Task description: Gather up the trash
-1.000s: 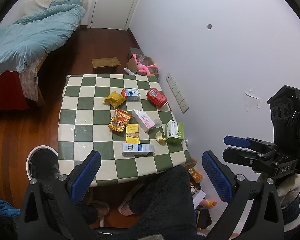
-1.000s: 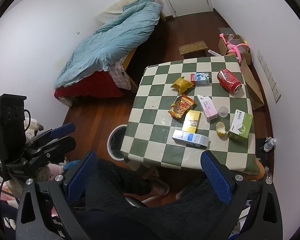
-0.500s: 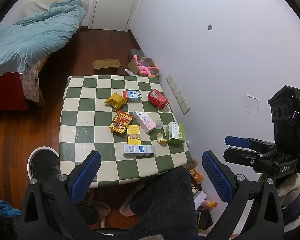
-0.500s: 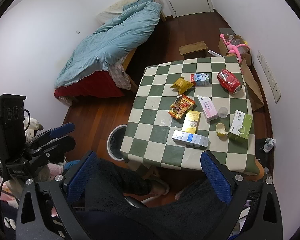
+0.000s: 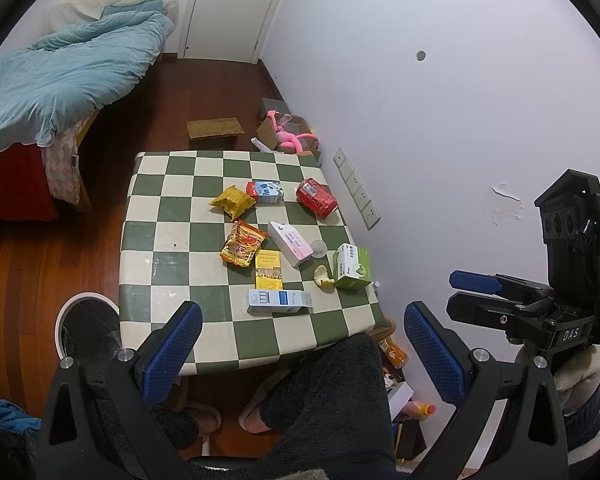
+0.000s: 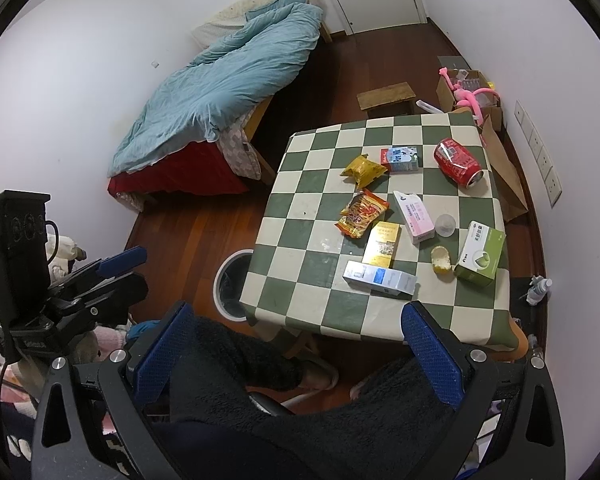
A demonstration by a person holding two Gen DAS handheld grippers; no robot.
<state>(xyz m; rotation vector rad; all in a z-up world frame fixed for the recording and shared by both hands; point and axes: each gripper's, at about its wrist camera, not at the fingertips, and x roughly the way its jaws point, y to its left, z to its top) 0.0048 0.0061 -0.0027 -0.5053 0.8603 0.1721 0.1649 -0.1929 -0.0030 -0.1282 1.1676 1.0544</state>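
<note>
Left gripper (image 5: 300, 340): hovering high above the near table edge, jaws standing wide apart and gripping nothing.
Right gripper (image 6: 296, 344): hanging at a similar height over the person's dark-trousered knees (image 6: 260, 364), jaws likewise spread and empty.
Bin (image 6: 230, 284): sitting on the floor just beside the table's near left corner, mouth facing up.
Table (image 6: 300, 216): carrying all the trash, well below and ahead of both pairs of jaws.
Nearest trash: the white-and-blue box (image 6: 379, 277) is lying flat close to the near edge, with the yellow box (image 6: 381, 245) just behind it.
Right side: the green box (image 6: 480, 254) and a bit of peel (image 6: 440, 259) are lying near each other.
Middle: the orange snack packet (image 6: 360, 214), pink box (image 6: 414, 217) and small clear cup (image 6: 445, 225).
Far end: the yellow wrapper (image 6: 362, 170), milk carton (image 6: 399, 159) and red can (image 6: 458, 162) on its side.
Risk: the can is likely to roll if nudged; flat boxes may be slipping from a shallow pinch; crowded items may be getting knocked off the edge.
</note>
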